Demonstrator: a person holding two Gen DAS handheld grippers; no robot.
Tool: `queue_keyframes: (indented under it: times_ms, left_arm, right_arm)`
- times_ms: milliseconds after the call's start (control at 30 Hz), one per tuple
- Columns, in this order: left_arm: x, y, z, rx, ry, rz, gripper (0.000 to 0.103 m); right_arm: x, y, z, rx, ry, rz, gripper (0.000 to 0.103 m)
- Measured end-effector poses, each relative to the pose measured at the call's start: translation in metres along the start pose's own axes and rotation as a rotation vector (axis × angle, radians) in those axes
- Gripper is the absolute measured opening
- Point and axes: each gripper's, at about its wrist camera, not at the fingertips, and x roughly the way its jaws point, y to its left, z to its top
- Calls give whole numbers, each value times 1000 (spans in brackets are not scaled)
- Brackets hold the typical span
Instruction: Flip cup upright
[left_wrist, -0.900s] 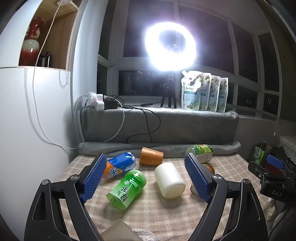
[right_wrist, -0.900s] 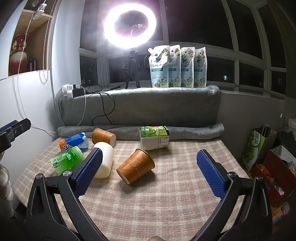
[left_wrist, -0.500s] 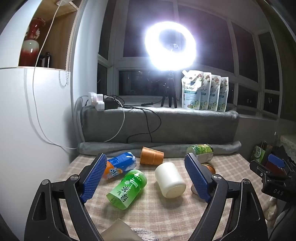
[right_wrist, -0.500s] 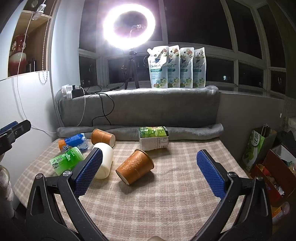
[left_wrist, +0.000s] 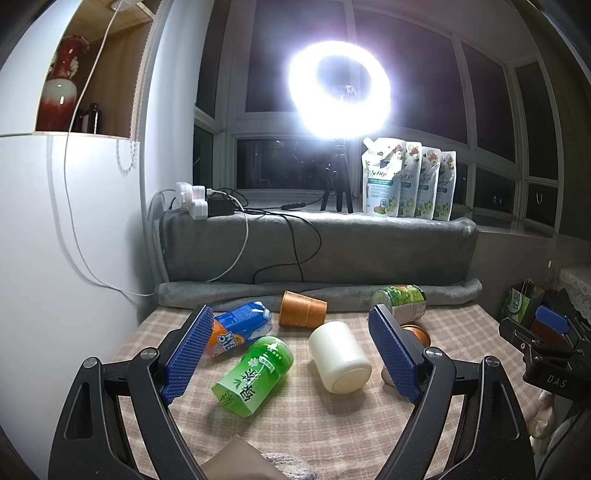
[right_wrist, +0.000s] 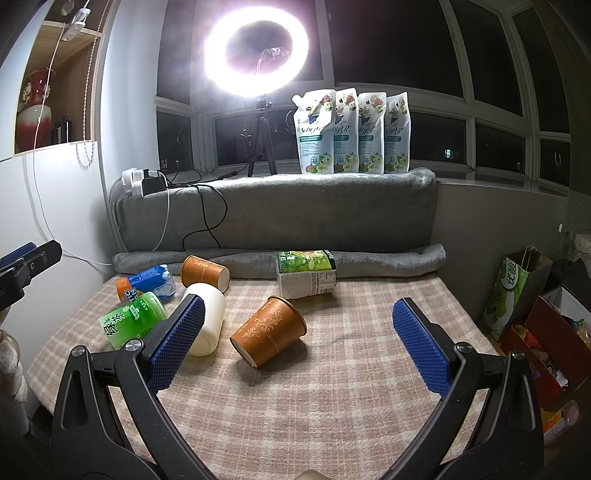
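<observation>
An orange paper cup (right_wrist: 269, 330) lies on its side on the checked cloth, mouth towards the back right; in the left wrist view only its rim (left_wrist: 415, 334) shows behind the right finger. A second orange cup (right_wrist: 204, 272) (left_wrist: 302, 309) lies on its side near the grey roll. A white cup (left_wrist: 340, 357) (right_wrist: 207, 317) lies on its side between my left gripper's fingers' line of sight. My left gripper (left_wrist: 291, 354) is open and empty above the near table. My right gripper (right_wrist: 299, 345) is open and empty, with the orange cup ahead between its fingers.
A green tea bottle (left_wrist: 255, 373), an orange-blue bottle (left_wrist: 236, 328) and a green-labelled carton (right_wrist: 306, 273) lie on the cloth. A grey rolled blanket (right_wrist: 369, 258) borders the back. Cables and a power strip (left_wrist: 195, 201) sit at the back left. Bags (right_wrist: 517, 291) stand to the right of the table.
Both views shift only slightly; the right gripper has drifted a little. Nothing on the table has moved, and both grippers stay open.
</observation>
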Motion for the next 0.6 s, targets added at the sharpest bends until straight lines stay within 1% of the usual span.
queue_keyframes:
  times_ms: [600]
  left_arm:
    - [3, 2, -2, 1, 3, 0, 86]
  right_arm:
    - [0, 0, 0, 1, 1, 0, 103]
